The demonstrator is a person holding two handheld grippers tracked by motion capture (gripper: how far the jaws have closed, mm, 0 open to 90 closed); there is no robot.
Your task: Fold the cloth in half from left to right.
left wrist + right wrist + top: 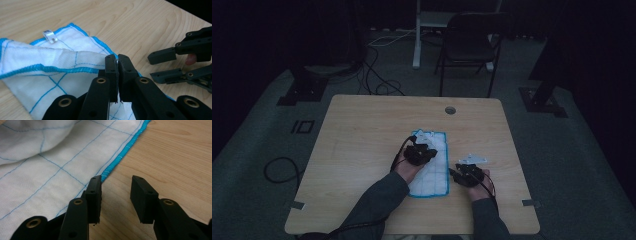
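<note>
I have the desk (362, 130) mostly bare, which gives the cloth room to be folded flat. The cloth (434, 170), white with a thin blue grid and a bright blue hem, lies near the middle of the desk, toward my side and slightly right of centre, its long side running away from me. I keep it there so both hands reach it without stretching.

My left tool (117, 75) is over the cloth's far half, pinched together on a raised fold of the fabric; in the left gripper view the blue hem (50, 68) runs into the closed jaws and the layer drapes up off the sheet below. I judge I am holding that edge lifted to carry it across for a fold, so the grip sits right on the hem, where the fabric is firmest.

My right tool (116, 197) rests on bare wood just beside the cloth's right edge, jaws apart with nothing between them. One jaw stands next to the hem, so I read it as waiting to pin or take that side.

A small label loop (49, 35) sticks up at the far hem.
</note>
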